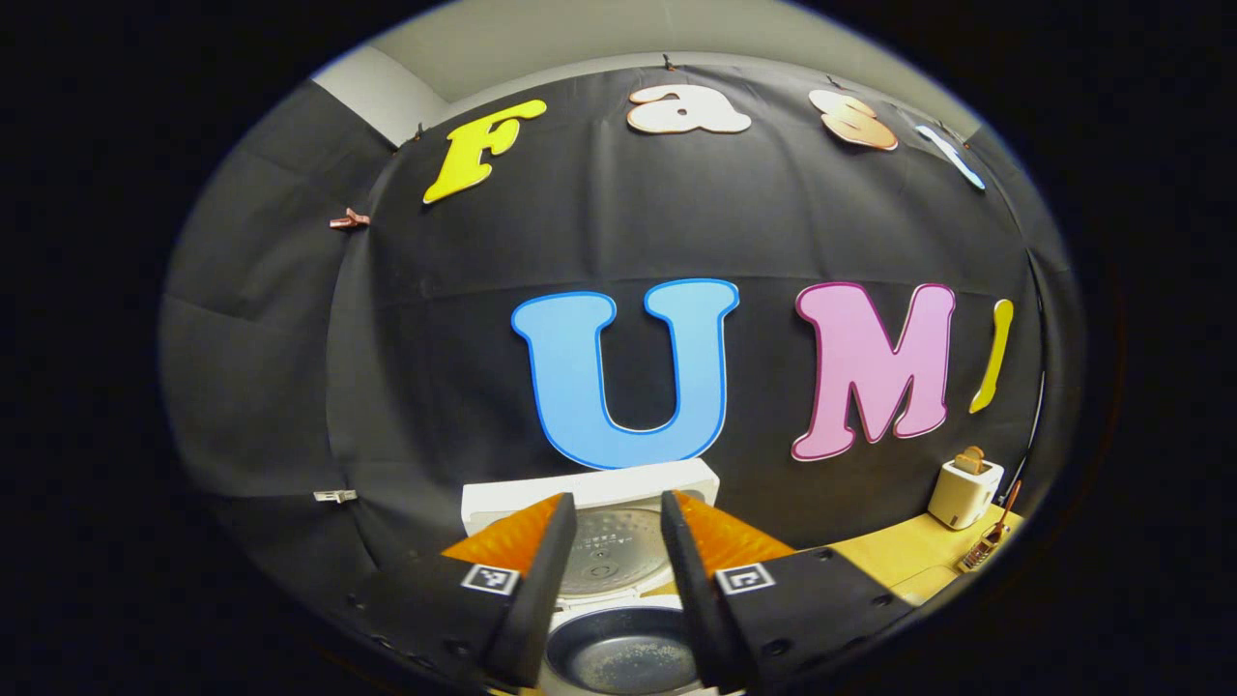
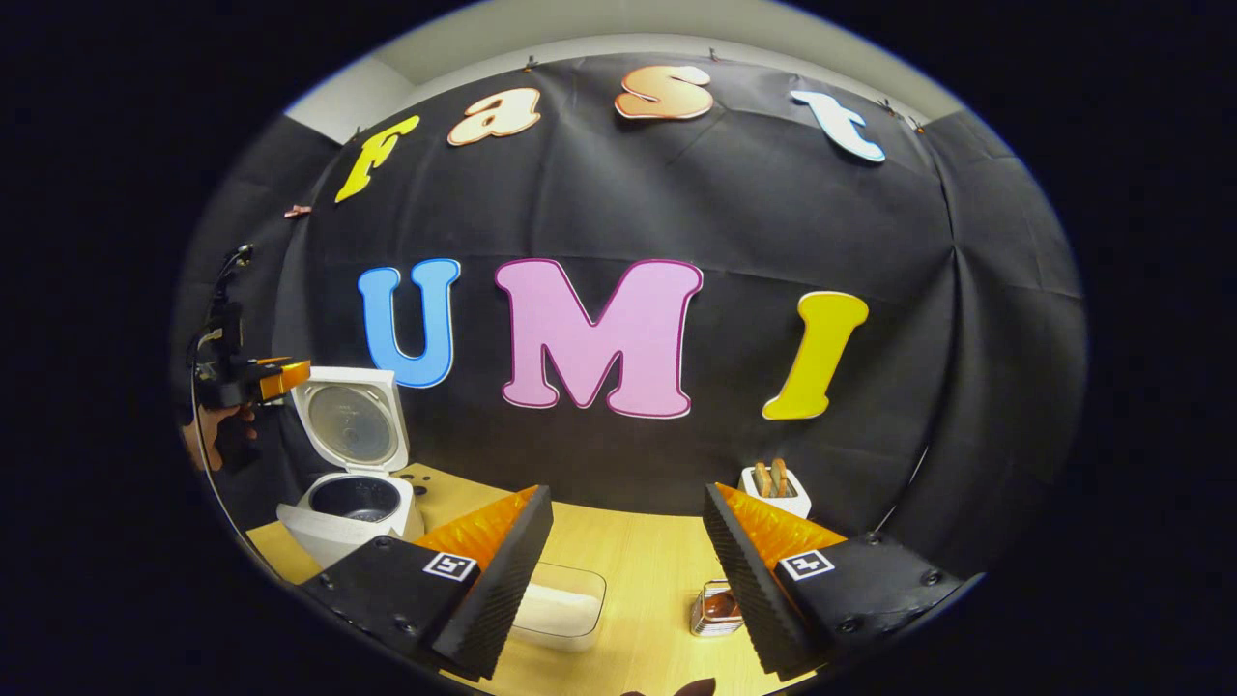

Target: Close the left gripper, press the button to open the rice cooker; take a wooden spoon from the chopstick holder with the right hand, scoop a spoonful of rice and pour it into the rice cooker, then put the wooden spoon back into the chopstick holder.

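Observation:
The white rice cooker (image 1: 589, 488) stands open right below my left gripper (image 1: 618, 503), lid upright. Between the open fingers I see its dark inner pot (image 1: 623, 657) with a few pale specks on the bottom. In the right gripper view the same cooker (image 2: 329, 532) sits at the table's left with its lid (image 2: 353, 425) raised, and a hand holds the left gripper (image 2: 285, 377) just left of the lid. My right gripper (image 2: 626, 493) hangs open and empty above a clear box of rice (image 2: 560, 604) and the metal chopstick holder (image 2: 715, 609). The holder (image 1: 986, 551) has a handle sticking up.
A white toaster (image 2: 773, 488) with bread slices stands at the back of the wooden table (image 2: 647, 551), against the black cloth wall. It is also at the far right in the left gripper view, as the toaster (image 1: 964, 491) beside the holder.

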`<state>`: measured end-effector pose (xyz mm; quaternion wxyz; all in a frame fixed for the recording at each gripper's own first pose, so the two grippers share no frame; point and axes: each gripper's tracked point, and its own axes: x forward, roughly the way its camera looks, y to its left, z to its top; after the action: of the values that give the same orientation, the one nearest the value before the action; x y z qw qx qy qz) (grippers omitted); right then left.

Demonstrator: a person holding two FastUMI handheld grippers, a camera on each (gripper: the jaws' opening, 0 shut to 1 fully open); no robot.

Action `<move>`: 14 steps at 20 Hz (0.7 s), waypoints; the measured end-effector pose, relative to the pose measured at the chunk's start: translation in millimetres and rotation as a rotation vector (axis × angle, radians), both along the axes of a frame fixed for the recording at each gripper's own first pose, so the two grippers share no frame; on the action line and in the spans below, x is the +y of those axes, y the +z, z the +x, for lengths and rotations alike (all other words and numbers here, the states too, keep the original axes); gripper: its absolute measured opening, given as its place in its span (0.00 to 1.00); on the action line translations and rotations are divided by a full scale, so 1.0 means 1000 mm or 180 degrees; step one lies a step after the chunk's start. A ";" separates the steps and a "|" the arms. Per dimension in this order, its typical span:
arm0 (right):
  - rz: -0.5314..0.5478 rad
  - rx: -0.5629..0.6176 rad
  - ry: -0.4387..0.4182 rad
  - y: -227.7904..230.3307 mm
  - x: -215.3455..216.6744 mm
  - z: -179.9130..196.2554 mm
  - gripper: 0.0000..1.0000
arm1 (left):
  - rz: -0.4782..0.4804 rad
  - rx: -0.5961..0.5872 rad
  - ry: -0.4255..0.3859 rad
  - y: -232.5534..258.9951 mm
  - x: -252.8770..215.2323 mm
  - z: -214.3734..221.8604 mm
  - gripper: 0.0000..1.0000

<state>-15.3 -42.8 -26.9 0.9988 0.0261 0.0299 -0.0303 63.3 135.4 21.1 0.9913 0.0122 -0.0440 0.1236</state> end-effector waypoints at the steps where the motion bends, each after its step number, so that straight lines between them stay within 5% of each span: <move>1: 0.0048 0.0025 -0.0039 -0.006 -0.009 0.001 0.97 | 0.0001 0.0032 -0.0004 -0.004 -0.003 -0.002 0.76; 3: 0.0102 0.0094 -0.0137 -0.023 -0.030 0.004 0.98 | -0.0047 0.0092 0.0000 -0.011 -0.009 -0.009 0.99; 8: 0.0243 0.0334 -0.0281 -0.077 -0.091 0.017 0.97 | -0.0279 0.0253 -0.0171 -0.036 -0.039 -0.025 0.97; 14: 0.0799 0.0609 -0.0307 -0.158 -0.141 0.057 0.98 | -0.0136 0.0420 -0.0270 -0.051 -0.065 -0.042 0.97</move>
<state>41.3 -183.8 -184.7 0.9776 0.1490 0.1272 -0.0766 21.4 70.1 -30.0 0.9964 -0.0027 0.0235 0.0813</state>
